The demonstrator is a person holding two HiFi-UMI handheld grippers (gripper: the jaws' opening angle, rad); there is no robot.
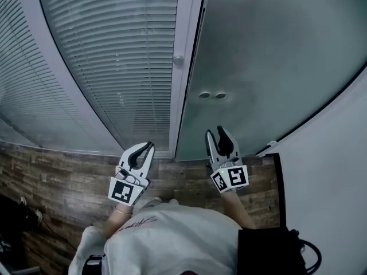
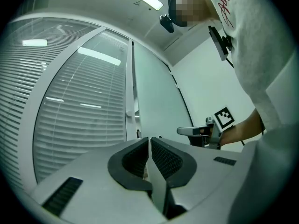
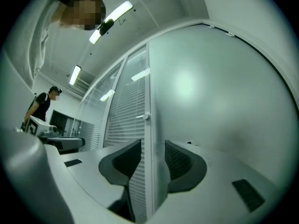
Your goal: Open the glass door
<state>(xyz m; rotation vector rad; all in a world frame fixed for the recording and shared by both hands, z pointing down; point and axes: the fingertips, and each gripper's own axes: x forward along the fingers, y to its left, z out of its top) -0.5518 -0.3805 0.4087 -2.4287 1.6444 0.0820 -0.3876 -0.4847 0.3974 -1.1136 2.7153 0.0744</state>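
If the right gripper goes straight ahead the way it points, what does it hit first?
Probably the frosted glass door, near its left edge by the white frame. The right gripper, jaws apart and empty, aims at that seam; nothing shows in between, though depth is unclear.

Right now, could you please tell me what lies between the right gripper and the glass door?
Nothing: the right gripper view shows the right gripper with jaws apart and empty, and only bare air up to the glass door.
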